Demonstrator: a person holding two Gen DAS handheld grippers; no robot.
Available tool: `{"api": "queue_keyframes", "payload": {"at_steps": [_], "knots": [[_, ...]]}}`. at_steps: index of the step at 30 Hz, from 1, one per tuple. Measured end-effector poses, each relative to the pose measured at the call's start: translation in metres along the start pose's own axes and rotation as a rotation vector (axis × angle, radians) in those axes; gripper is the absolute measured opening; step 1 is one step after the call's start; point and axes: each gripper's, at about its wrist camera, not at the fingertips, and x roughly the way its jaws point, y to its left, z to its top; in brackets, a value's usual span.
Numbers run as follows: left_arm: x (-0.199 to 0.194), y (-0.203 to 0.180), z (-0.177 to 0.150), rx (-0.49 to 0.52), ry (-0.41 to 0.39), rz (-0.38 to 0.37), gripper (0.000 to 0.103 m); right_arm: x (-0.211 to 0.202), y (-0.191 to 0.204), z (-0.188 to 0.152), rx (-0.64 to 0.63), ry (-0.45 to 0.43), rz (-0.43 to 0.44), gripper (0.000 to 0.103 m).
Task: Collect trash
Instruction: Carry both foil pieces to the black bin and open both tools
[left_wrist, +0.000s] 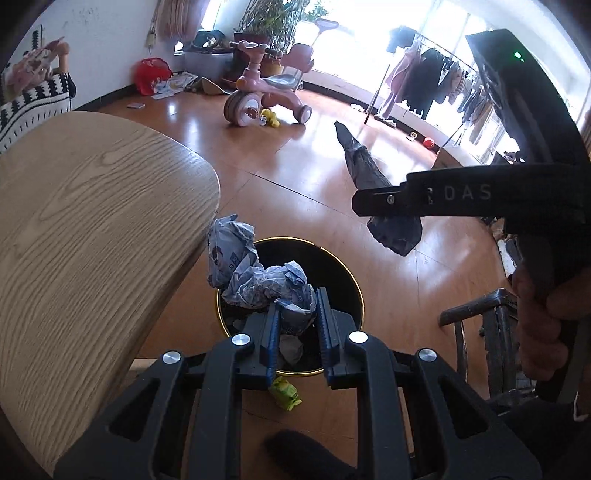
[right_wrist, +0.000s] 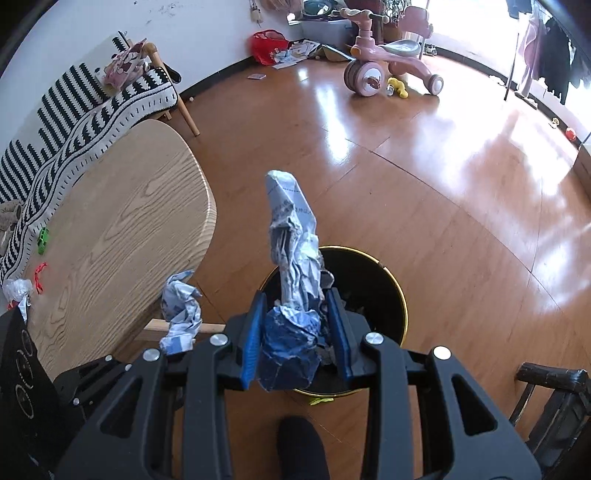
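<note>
The black bin (left_wrist: 354, 280) with a gold rim stands on the floor beside the worktop (left_wrist: 92, 221); crumpled paper scraps lie in its bottom. The left tongs (left_wrist: 295, 317) are closed on a crumpled blue-printed wrapper (left_wrist: 255, 273) right over the bin's mouth. The right tongs (right_wrist: 295, 332) clamp a long crumpled paper (right_wrist: 295, 251), held above the bin (right_wrist: 369, 288) too. From the left view, the right tool's side reads "DAS". A yellow-green wrapper (left_wrist: 285, 395) lies on the floor just beside the bin.
</note>
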Motion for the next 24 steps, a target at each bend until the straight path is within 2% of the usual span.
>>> {"api": "queue_keyframes", "payload": {"at_steps": [10, 18, 20, 21, 22, 24], "knots": [[0.008, 0.004, 0.001, -0.003, 0.006, -0.026, 0.018, 0.001, -0.003, 0.003, 0.023, -0.001, -0.007, 0.034], [0.030, -0.001, 0.001, 0.012, 0.034, -0.037, 0.018, 0.003, -0.008, 0.003, 0.053, 0.006, -0.014, 0.035], [0.035, 0.000, 0.001, 0.011, 0.039, -0.039, 0.019, 0.004, -0.012, 0.003, 0.071, 0.013, -0.019, 0.041], [0.036, 0.001, 0.001, 0.009, 0.036, -0.036, 0.021, 0.004, -0.015, 0.003, 0.083, 0.010, -0.024, 0.050], [0.038, 0.001, 0.002, 0.007, 0.035, -0.033, 0.023, 0.003, -0.017, 0.004, 0.089, 0.005, -0.030, 0.054], [0.041, 0.000, 0.001, 0.012, 0.037, -0.027, 0.033, 0.002, -0.021, 0.006, 0.099, 0.002, -0.028, 0.054]]}}
